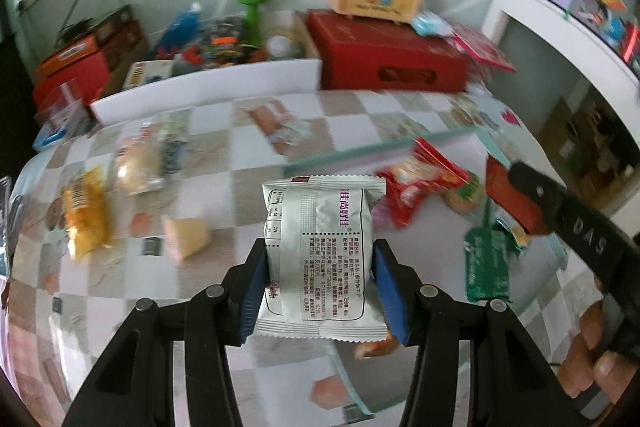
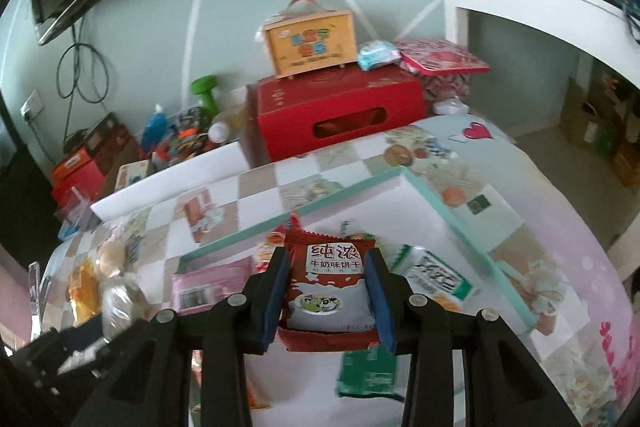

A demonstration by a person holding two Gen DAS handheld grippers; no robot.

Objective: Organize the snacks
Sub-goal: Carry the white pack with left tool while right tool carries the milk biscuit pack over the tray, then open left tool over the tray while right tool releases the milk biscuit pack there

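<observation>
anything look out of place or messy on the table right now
Nothing looks spilled or torn. Several snacks lie loose outside the tray: a yellow packet and a clear-wrapped bun on the checkered cloth. The left tool holds a white packet; the right tool holds a red biscuit packet.

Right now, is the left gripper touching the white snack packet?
Touching. The left wrist view shows the left gripper with both blue pads pressed against the sides of the white snack packet, holding it above the table.
</observation>
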